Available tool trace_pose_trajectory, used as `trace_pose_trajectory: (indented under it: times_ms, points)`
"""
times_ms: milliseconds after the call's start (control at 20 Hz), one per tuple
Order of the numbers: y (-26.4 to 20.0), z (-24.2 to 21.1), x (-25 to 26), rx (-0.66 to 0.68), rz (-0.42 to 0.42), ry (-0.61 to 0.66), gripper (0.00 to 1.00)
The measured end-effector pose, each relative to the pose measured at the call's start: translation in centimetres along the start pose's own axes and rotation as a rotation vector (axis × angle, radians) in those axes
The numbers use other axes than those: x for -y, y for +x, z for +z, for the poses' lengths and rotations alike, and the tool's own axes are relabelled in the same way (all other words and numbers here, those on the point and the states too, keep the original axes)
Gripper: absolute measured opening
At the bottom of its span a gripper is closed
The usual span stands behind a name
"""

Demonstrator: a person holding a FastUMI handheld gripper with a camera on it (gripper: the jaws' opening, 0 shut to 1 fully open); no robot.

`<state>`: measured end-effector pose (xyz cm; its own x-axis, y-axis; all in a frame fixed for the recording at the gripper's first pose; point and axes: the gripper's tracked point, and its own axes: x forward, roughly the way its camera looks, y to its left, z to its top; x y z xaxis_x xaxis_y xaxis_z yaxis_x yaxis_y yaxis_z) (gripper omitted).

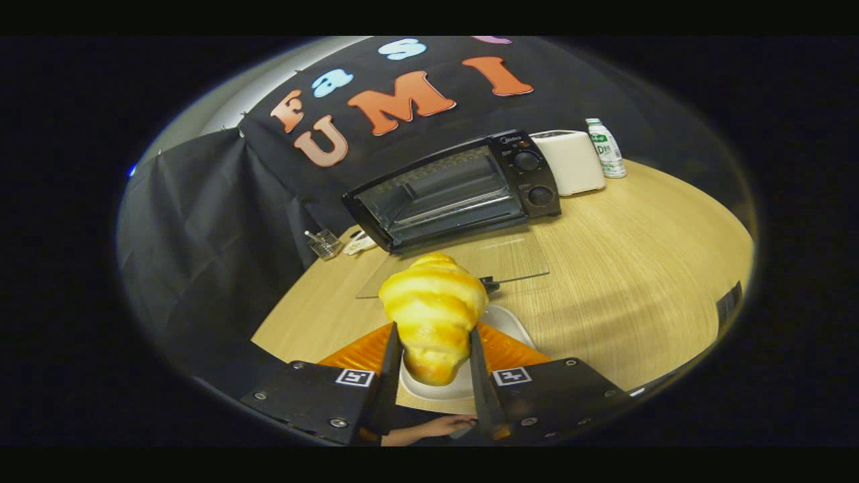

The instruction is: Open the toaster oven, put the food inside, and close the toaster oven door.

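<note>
Gripper [433, 365] at lower centre of the frame is clamped on the croissant [433, 312]: both fingers press its lower flanks, and the pastry stands upright between them with its broad layered end uppermost. Beneath and just behind the croissant sits a white plate [504, 320], and the pastry appears lifted clear of it, though contact at the base is hidden by the fingers. A person's hand [439, 427] shows at the bottom edge, below the fingers.

Beyond the croissant, at centre frame, the toaster oven [456, 190] stands with its glass door [463, 265] folded down flat onto the wooden table [637, 268]; the cavity and its wire rack are exposed. The door handle [488, 284] lies just past the croissant's right shoulder.

Assessment: the opening step is complete, and the loading step is in hand, with the food held and not yet inside. The next move calls for a forward carry over the lowered door, high enough to clear handle and glass, then a level entry onto the rack.

To the oven's right, upper right of the frame, stand a white toaster [572, 161] and a bottle [606, 147]. Left of the oven sit a small clear container [324, 243] and some white items too small to identify.
</note>
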<state>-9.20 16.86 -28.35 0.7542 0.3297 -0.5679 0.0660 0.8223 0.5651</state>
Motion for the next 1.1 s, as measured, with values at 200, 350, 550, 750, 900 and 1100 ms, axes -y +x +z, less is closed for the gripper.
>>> trace_pose_trajectory:
  times_ms: [200,350,550,750,900,1100]
  points:
    - [2.6,2.7,-2.4,0.034,0.101,0.124,0.49]
    - [5.3,5.0,-3.9,0.049,0.159,0.227,0.49]
    - [9.3,8.0,-4.3,0.068,0.175,0.362,0.49]
    - [12.6,10.4,-2.8,0.095,0.109,0.39,0.47]
    - [15.0,11.8,-2.8,0.098,0.068,0.368,0.47]
    - [17.9,13.5,-2.9,0.112,0.024,0.348,0.47]
